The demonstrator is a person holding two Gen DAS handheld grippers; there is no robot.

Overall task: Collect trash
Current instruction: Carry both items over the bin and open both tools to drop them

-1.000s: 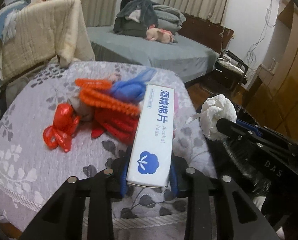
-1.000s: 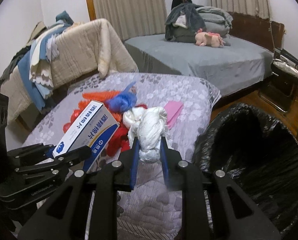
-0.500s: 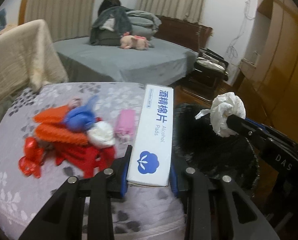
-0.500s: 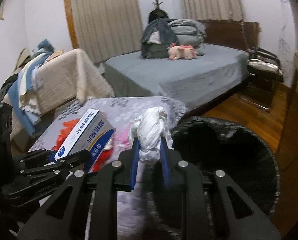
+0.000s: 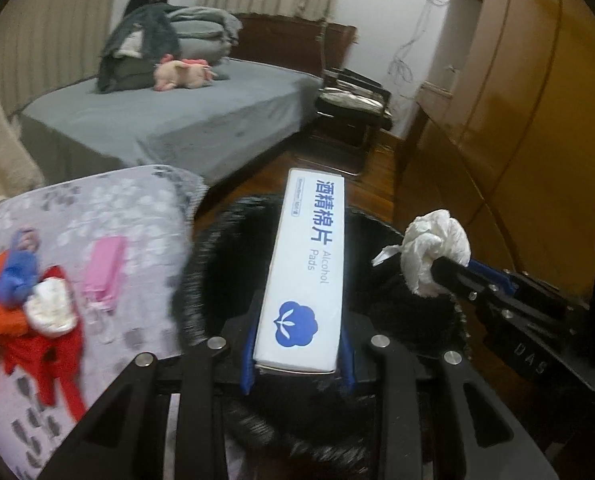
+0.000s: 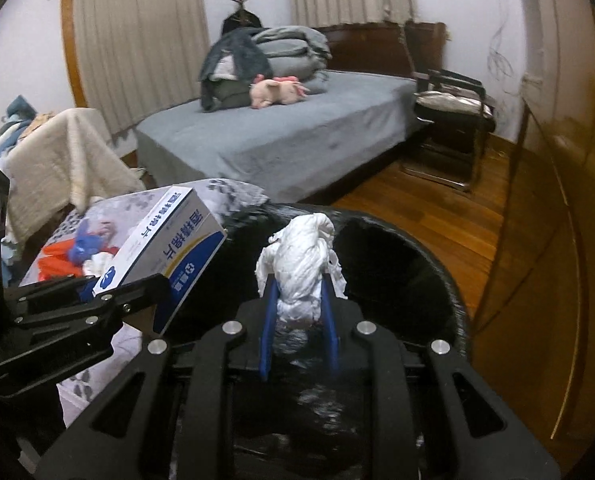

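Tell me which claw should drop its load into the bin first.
Right, probably. Its claw holds the tissue wad well inside the bin's rim. The left claw's box is over the opening too, but it is long and nearer the table-side edge.

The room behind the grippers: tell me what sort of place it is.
A lived-in bedroom, most likely in a home. A bed with a grey cover carries folded blankets and a pink plush toy, curtains hang behind it, and a wooden wardrobe lines the right wall.

We look forward along each gripper's fingers, close above the black bin [image 5: 225,248]. Both views share the bin [image 6: 417,264], table [image 5: 109,196] and bed [image 6: 297,136].
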